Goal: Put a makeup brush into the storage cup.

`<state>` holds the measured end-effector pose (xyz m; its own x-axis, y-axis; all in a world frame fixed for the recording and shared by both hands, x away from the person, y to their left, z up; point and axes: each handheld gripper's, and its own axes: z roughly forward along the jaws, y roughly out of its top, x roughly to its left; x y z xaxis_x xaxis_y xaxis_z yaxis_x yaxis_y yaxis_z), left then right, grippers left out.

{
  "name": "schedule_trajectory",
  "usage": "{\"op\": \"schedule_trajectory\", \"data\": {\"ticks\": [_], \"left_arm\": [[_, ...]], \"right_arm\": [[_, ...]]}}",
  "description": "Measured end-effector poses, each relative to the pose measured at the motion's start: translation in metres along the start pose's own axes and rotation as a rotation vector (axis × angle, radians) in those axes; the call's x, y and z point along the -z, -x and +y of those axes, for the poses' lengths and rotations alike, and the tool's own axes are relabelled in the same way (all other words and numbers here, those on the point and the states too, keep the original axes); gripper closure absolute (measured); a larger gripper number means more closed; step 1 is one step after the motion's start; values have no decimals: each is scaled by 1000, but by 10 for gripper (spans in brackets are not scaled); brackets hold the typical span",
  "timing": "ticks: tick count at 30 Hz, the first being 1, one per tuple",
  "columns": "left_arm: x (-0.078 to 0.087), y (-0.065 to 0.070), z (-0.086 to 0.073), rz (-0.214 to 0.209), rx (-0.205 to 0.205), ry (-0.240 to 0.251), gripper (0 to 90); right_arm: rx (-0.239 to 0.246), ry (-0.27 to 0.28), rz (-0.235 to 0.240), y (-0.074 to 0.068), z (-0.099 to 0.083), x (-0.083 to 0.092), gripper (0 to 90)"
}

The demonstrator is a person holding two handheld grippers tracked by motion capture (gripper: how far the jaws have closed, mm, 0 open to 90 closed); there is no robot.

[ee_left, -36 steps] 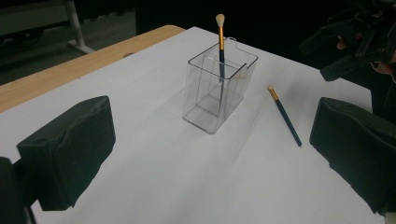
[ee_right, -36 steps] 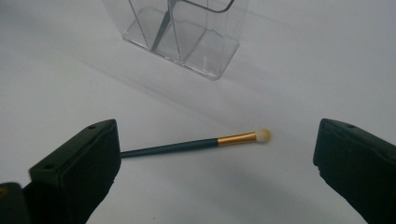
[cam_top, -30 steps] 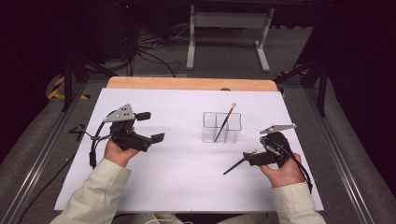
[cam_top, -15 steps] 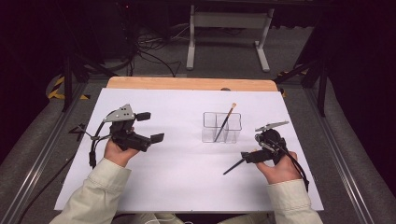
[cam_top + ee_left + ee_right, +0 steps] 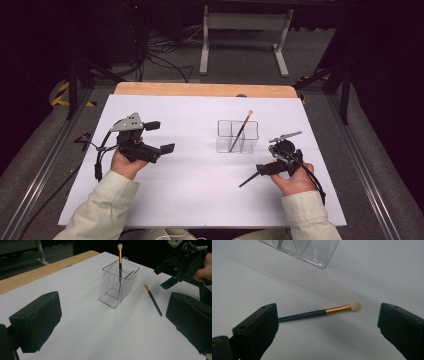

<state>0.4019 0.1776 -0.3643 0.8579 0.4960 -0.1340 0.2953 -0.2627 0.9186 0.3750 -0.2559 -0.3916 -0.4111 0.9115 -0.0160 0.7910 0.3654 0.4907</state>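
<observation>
We've got loads of open white table [image 5: 200, 200] here. The one tall obstacle is the clear organizer [image 5: 237, 136] standing mid-table toward the right, with one brush [image 5: 241, 131] leaning out of its top toward the far side. So coming in from above there means dodging that tip. Just near-right of it a second brush [image 5: 319, 312] lies flat on the sheet, between the wide-apart jaws of our right gripper [image 5: 260, 169]. Our left gripper [image 5: 160, 136] sits well apart on the left, with bare sheet between it and the organizer.
</observation>
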Motion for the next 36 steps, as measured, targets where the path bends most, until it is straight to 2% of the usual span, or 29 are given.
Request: {"op": "schedule_trajectory", "data": {"ticks": [7, 17, 36], "left_arm": [[-3, 2, -1, -9, 2, -6, 9], [-3, 1, -1, -10, -5, -11, 10], [-6, 2, -2, -14, -8, -20, 10]], "right_arm": [[-15, -12, -32, 1, -2, -9, 38], [-9, -13, -84, -5, -4, -18, 39], [-36, -38, -143, -6, -5, -31, 38]]}}
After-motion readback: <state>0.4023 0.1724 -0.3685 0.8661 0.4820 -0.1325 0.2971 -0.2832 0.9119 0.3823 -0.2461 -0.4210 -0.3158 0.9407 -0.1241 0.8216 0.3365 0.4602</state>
